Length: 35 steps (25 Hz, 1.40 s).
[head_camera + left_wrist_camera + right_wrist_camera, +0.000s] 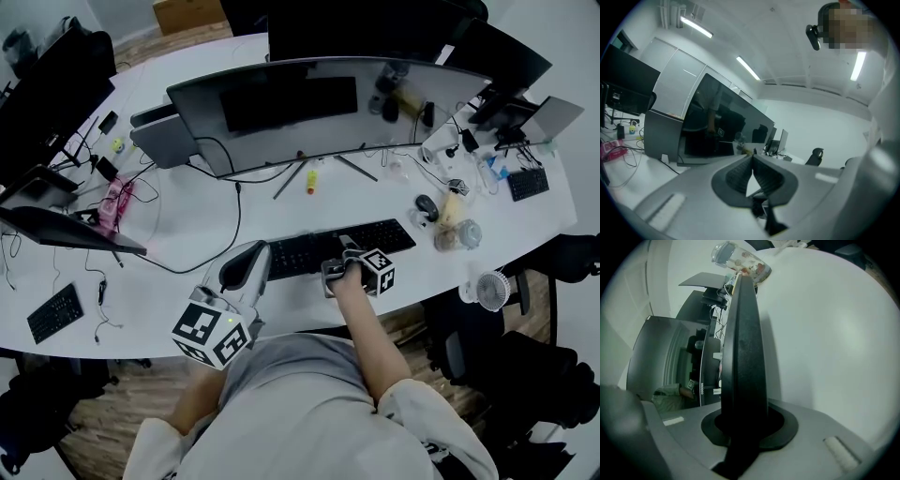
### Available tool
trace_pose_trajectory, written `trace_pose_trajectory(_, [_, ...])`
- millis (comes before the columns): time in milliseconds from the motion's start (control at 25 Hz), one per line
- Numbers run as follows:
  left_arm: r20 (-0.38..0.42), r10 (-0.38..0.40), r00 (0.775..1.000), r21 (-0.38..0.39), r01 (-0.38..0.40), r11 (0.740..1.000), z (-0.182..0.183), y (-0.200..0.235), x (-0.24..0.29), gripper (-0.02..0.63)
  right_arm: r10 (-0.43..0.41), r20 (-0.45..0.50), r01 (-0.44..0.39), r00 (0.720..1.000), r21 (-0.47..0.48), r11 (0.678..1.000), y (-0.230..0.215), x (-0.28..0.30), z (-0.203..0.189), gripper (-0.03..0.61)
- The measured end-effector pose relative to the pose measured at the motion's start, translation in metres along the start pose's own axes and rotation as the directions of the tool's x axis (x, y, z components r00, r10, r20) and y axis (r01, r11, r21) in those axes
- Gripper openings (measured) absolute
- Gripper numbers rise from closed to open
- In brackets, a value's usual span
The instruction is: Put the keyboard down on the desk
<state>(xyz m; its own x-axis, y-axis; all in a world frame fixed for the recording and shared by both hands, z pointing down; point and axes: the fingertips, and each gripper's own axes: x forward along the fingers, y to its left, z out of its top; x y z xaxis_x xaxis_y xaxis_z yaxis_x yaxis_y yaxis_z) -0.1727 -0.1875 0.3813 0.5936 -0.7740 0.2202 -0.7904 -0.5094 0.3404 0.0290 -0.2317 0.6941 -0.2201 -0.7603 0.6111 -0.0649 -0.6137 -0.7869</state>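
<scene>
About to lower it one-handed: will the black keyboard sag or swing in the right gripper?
Probably stiff: the keyboard runs straight out from the jaws, unbent. It may pivot, since the right gripper pinches only one edge. Slim, so probably light.

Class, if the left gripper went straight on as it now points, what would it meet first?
Probably the lower edge of the curved monitor: the left gripper, jaws shut, aims there. Depth is unclear; it may meet the white desk first.
</scene>
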Motion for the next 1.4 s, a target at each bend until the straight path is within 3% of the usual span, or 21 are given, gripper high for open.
trace_pose_trajectory(800, [0.008,0.017,1.0,-0.028,-0.017,0.999,0.001,0.013,-0.001,0.0,-0.073,0.04,0.075,0.996,-0.053,0.996,0.002,0.007,0.002,0.078])
trace_pose_trajectory(1400, [0.017,0.018,1.0,-0.04,-0.018,0.999,0.002,0.02,-0.005,0.0,-0.063,0.054,0.069,0.997,-0.108,0.992,0.024,0.004,-0.003,0.251])
